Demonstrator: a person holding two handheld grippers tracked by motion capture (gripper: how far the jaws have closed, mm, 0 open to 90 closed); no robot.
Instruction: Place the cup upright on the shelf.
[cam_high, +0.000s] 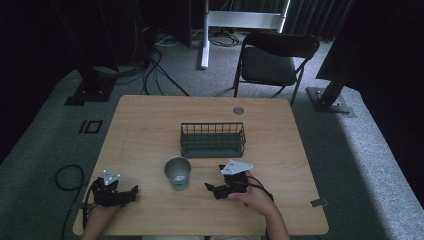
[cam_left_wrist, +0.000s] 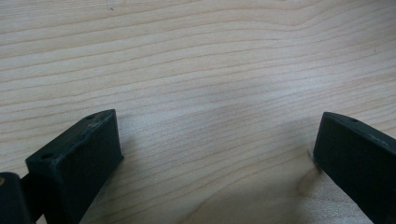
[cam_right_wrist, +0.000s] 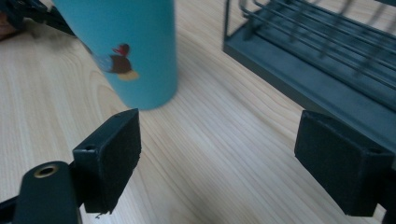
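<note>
A teal cup (cam_high: 177, 173) with a metal inside stands upright on the wooden table (cam_high: 150, 125), near the front middle. In the right gripper view the cup (cam_right_wrist: 126, 46) shows a small picture on its side and rises just beyond the left jaw. My right gripper (cam_high: 214, 178) lies to the right of the cup, pointing at it. It is open (cam_right_wrist: 219, 140) with only bare wood between its jaws. My left gripper (cam_high: 132, 194) rests at the front left, apart from the cup. It is also open (cam_left_wrist: 212, 135) over bare tabletop.
A dark wire basket (cam_high: 212, 140) stands behind the cup at the table's middle; its base (cam_right_wrist: 317, 79) runs along the right of the right gripper view. A grommet hole (cam_high: 238, 110) lies near the far edge. A black folding chair (cam_high: 272, 62) and cables stand beyond the table.
</note>
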